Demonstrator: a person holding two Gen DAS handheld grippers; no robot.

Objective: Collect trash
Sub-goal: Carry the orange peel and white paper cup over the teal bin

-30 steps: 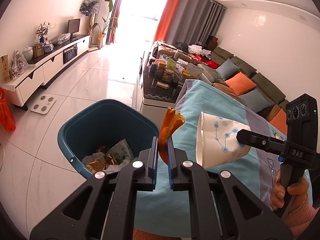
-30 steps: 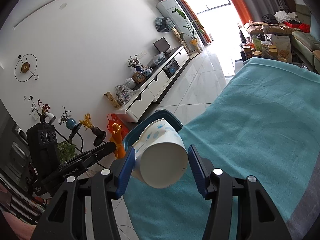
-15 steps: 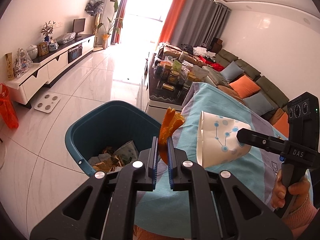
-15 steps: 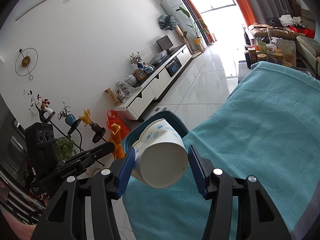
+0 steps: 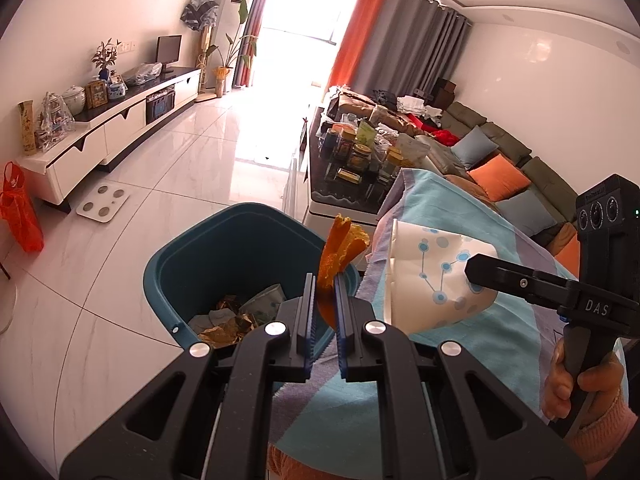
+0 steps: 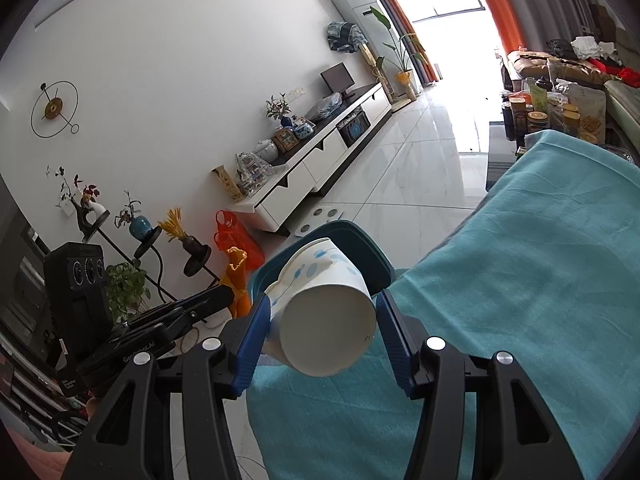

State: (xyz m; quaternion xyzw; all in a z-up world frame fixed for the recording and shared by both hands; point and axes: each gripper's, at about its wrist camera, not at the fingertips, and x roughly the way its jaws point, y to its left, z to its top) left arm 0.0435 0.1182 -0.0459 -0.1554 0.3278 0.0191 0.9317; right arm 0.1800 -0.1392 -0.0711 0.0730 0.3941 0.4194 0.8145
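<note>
Left grip: our left gripper (image 5: 323, 312) has its jaws clenched on an orange peel (image 5: 339, 256), which sticks up above the fingers over the near rim of the bin

Right grip: our right gripper (image 6: 326, 332) clasps a paper cup (image 6: 320, 304) by its sides, white base facing the camera, mouth pointing away toward the bin

Only in left view: the bin's inside, the sofa (image 5: 516, 168) with its cushions, and the cup seen side-on with its blue dot pattern, tilted above the cloth edge

Only in right view: the wall clock (image 6: 54, 109), the plant stands by the wall, and the broad flat stretch of the teal cloth (image 6: 520, 280)

Edges: the cloth's left edge runs just beside the bin; the cup hangs above that edge, the peel just past it

Open room: we see bare white floor tile (image 5: 168, 168) left of and beyond the bin, up to the TV cabinet (image 5: 108, 128)

Container: the teal bin (image 5: 224, 248) stands on the floor against the cloth-covered table, holding crumpled wrappers and paper at the bottom

Other table: the dark coffee table (image 5: 352, 160) beyond carries jars and packets
</note>
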